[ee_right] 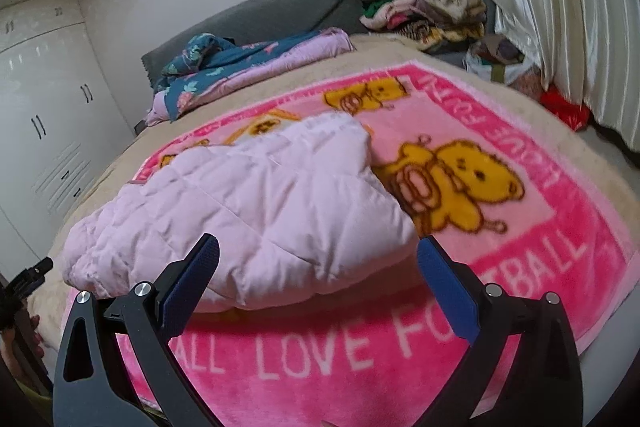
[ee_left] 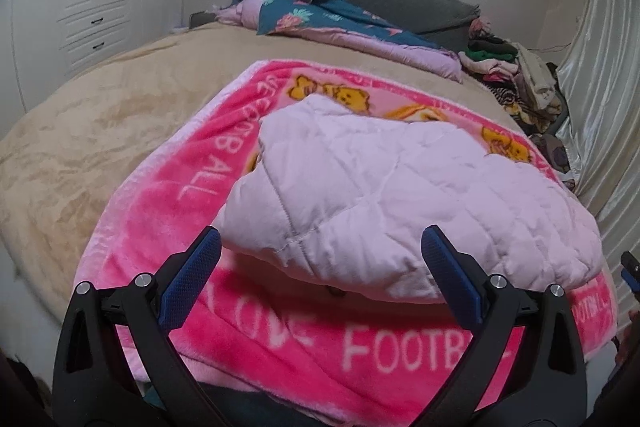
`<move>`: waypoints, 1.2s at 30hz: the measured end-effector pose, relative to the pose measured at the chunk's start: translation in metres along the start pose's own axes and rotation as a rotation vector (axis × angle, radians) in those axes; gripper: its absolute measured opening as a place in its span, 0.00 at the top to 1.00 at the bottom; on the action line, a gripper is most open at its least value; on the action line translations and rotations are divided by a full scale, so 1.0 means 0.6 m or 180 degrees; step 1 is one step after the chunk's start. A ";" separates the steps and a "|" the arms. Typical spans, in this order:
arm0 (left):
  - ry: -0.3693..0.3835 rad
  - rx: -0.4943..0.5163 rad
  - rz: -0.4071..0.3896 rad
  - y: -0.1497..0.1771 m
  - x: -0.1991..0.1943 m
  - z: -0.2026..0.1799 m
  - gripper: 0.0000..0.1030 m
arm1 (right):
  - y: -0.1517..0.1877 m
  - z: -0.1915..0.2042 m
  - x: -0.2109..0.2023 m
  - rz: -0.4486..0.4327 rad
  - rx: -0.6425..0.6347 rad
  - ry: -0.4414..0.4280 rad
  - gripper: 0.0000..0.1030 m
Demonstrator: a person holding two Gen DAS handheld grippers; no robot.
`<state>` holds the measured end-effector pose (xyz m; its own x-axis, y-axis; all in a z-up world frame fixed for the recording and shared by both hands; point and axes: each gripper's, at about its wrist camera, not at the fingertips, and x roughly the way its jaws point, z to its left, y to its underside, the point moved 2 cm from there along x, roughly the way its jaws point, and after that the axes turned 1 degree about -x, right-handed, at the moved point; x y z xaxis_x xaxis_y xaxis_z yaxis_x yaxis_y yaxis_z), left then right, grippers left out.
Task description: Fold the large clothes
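On the pink blanket [ee_left: 160,211] spread over the bed, the folded pale-pink quilted garment [ee_left: 400,187] lies bunched near the blanket's front lettered border. The left hand-held gripper [ee_left: 322,251] hangs just before its near-left corner, the right hand-held gripper [ee_right: 318,259] before its near-right edge. Both have jaws spread wide, gripping nothing.

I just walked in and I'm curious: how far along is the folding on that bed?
Done, it seems: the pale pink quilted garment lies as a folded bundle on the pink teddy blanket. In hand: nothing; the left tongs and the right tongs both stand open and empty just in front of it. Left: probably the clothes pile by the curtain, though I can't tell which pieces there are already folded.
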<state>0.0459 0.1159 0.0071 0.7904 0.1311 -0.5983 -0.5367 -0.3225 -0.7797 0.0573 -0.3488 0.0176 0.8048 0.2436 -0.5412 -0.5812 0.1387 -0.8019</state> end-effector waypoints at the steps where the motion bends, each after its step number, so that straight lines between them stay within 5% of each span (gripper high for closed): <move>1: 0.0013 0.0023 -0.0026 -0.002 -0.007 -0.005 0.09 | -0.003 0.006 -0.007 -0.0040 -0.0042 -0.0003 0.04; 24: 0.0363 0.0433 -0.0243 0.034 -0.075 -0.117 0.09 | 0.012 0.149 -0.097 -0.0515 -0.0762 -0.0201 0.04; 36: 0.0405 0.0522 -0.0120 0.073 -0.050 -0.139 0.09 | 0.073 0.190 -0.040 -0.0172 -0.0820 -0.0339 0.04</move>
<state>0.0236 0.0200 0.0063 0.8363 0.0173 -0.5480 -0.5386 -0.1614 -0.8270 -0.0013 -0.2391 0.0241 0.8088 0.3439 -0.4771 -0.4771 -0.0909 -0.8741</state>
